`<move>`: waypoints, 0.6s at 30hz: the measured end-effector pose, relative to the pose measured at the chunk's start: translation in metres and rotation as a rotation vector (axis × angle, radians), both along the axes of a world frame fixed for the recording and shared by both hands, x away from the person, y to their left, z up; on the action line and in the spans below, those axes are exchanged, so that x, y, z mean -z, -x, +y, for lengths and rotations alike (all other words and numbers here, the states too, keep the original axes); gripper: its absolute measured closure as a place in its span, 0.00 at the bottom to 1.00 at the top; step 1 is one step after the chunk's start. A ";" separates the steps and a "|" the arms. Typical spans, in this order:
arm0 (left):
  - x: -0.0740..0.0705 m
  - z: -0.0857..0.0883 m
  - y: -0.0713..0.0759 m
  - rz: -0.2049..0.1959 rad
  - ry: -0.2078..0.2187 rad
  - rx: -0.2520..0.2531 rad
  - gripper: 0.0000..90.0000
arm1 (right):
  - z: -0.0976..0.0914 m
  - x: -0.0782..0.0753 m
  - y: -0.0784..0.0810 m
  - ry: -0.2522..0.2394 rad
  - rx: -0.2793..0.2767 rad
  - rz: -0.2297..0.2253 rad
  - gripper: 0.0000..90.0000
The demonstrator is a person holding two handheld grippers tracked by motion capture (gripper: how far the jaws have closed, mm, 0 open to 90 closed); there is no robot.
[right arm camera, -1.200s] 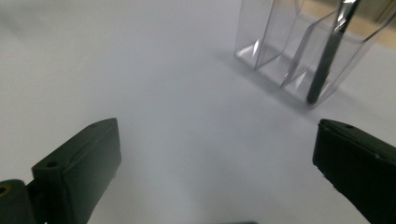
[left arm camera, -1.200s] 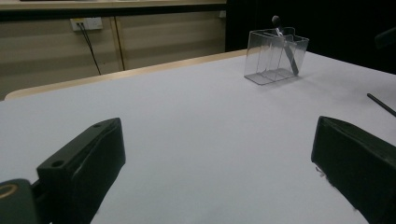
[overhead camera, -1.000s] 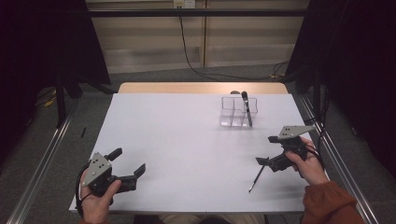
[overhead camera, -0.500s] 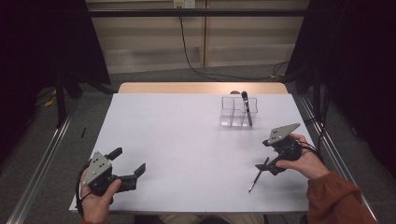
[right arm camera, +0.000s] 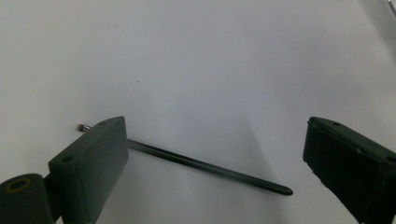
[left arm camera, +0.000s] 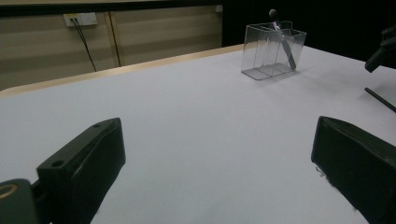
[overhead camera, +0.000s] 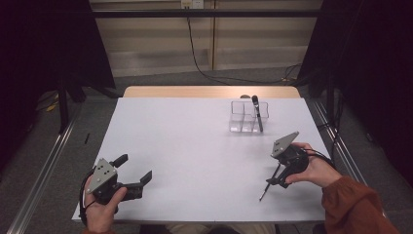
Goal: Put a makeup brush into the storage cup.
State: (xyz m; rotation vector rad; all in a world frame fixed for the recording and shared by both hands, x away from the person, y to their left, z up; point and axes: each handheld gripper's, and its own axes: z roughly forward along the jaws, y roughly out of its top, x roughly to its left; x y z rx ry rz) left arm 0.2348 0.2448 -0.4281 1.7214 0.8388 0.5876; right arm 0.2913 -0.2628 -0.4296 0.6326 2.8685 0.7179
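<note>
White sheeting covers the table (overhead camera: 195,146), whose pale wooden edge shows at the far side in the high view, with a beige panelled wall and a dangling black cable behind it and dark curtains at either side.

Between the right gripper's (overhead camera: 277,179) jaws, which stand wide apart and have just been closing a little, lies a thin black pen-like stick (right arm camera: 205,168). In the right gripper view it runs flat on the sheet from a small metal tip at the left of the frame, passing behind the left jaw, to a rounded end at lower centre right; neither pad presses on it. In the high view the stick (overhead camera: 269,185) slants across the lower right of the frame, just under the gripper that the person's right hand (overhead camera: 311,168) holds, an orange sleeve behind it.

At the lower left of that frame the left gripper (overhead camera: 136,170) rests low over the sheet in the left hand (overhead camera: 100,207), its jaws spread wide with bare table between them.

Well apart from both, toward the upper right of the high view, stands a clear plastic organiser box with compartments (overhead camera: 243,117). One black pen with a rounded top (overhead camera: 256,112) leans upright in its right-hand compartment; the other compartments look empty. In the left gripper view the box (left arm camera: 273,51) sits at the upper right.
</note>
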 end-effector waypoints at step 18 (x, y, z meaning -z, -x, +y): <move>0.000 0.000 0.000 -0.002 0.000 -0.006 0.03 | 0.025 0.016 0.007 0.176 -0.168 0.063 0.16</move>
